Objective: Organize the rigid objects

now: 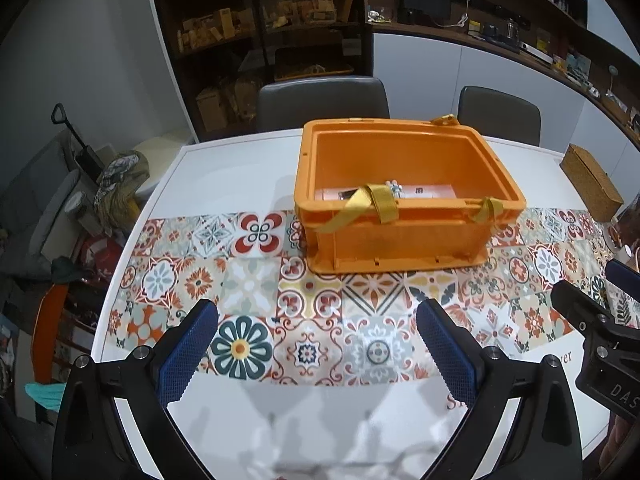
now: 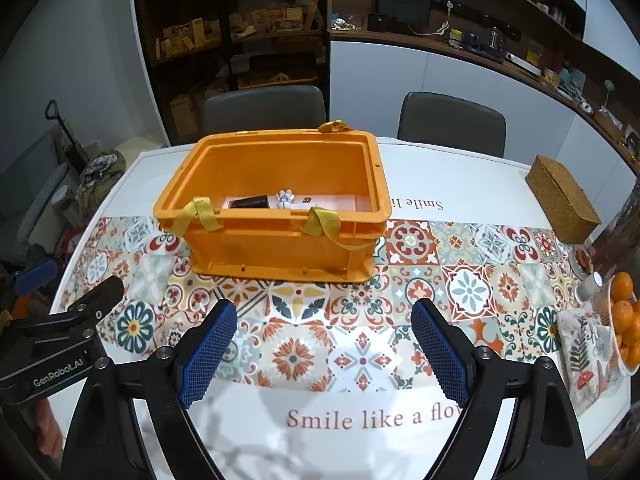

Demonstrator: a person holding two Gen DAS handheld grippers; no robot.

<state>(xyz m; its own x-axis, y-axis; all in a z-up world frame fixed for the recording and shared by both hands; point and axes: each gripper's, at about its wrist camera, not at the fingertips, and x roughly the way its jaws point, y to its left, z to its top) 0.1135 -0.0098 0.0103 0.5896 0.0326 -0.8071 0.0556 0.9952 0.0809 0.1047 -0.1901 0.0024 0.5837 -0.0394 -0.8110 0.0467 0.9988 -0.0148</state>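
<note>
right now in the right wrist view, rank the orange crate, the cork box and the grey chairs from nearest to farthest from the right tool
1. orange crate, straight ahead on the patterned runner, slightly left of the right tool.
2. cork box, far right on the table.
3. grey chairs, behind the table's far edge.

One orange crate; two yellow straps over near rim; three items inside, roughly. Two grey chairs. One cork box. One bowl of oranges.
</note>
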